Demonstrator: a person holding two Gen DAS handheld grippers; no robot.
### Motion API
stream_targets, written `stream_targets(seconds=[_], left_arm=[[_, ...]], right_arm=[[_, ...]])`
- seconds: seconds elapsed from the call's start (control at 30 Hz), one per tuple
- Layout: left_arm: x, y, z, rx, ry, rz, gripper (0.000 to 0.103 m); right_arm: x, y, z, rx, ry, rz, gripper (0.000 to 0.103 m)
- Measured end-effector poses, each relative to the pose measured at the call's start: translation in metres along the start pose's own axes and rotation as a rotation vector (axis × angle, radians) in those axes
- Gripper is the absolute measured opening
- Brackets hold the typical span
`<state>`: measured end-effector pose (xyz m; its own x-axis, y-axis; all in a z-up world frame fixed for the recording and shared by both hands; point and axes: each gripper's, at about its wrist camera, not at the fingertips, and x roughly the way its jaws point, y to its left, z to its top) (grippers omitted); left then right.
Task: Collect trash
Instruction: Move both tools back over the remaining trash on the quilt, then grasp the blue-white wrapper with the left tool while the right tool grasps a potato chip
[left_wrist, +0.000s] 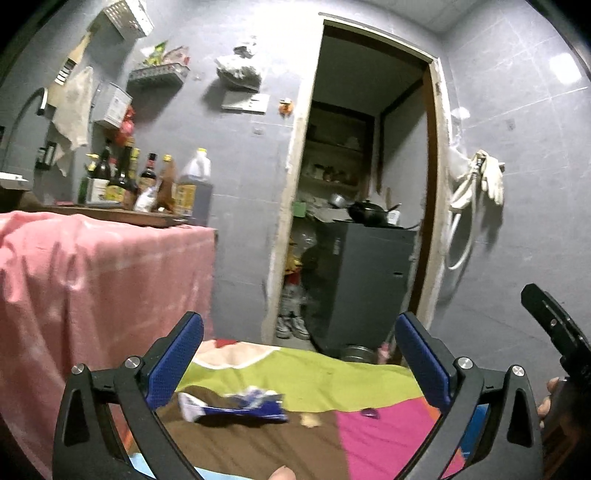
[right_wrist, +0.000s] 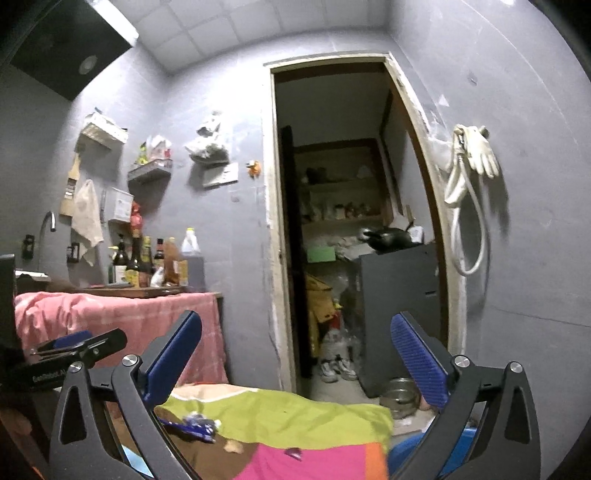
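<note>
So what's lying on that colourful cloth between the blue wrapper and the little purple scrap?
A small tan crumpled scrap, sitting on the brown patch between the blue wrapper and the purple scrap; both wrist views show it.

Dim, bluish indoor light falls from a ceiling strip lamp (right_wrist: 114, 20) at eleven o'clock. The hanging gloves (left_wrist: 489, 177) cast soft shadows rightward. Fisheye bending darkens the corners. The wrapper (left_wrist: 236, 406) and pink cloth (left_wrist: 92, 280) are motion-blurred.

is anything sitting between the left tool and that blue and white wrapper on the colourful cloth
Nothing visible. The left tool stands open and empty, and the blue and white wrapper lies in the open on the colourful cloth, low between the fingers, with only bare cloth around it.
</note>
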<state>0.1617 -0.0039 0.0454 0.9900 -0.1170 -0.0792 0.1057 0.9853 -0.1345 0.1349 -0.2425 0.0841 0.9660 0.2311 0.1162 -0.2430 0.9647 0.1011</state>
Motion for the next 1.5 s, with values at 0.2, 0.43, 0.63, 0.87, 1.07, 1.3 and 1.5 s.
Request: stream_targets(seconds=[0.2,0.43,0.63,0.87,1.07,1.3,1.5], left_arm=[[-0.003,0.033,-0.014,0.012,-0.011,0.065,0.101],[0.015,0.062,-0.046,0.011,0.104,0.104,0.101],[0.041,0.076,-0.070,0.022,0.219,0.111,0.101],[0.074,0.093,-0.089,-0.042,0.342,0.102,0.101],[0.100,0.112,-0.094,-0.166,0.420,0.118,0.101],[0.124,0.117,-0.099,-0.217,0.507,0.130,0.089],[0.139,0.113,-0.112,-0.205,0.605,0.113,0.060]], right_arm=[[0.011,0.023,-0.015,-0.019,-0.013,0.026,0.103],[0.038,0.029,-0.043,-0.039,0.079,0.051,0.103],[0.067,0.023,-0.070,-0.042,0.212,0.075,0.103],[0.101,0.023,-0.096,-0.058,0.361,0.112,0.100],[0.129,0.033,-0.119,-0.081,0.488,0.140,0.086],[0.154,0.049,-0.144,-0.126,0.640,0.197,0.060],[0.176,0.056,-0.165,-0.133,0.812,0.263,0.049]])
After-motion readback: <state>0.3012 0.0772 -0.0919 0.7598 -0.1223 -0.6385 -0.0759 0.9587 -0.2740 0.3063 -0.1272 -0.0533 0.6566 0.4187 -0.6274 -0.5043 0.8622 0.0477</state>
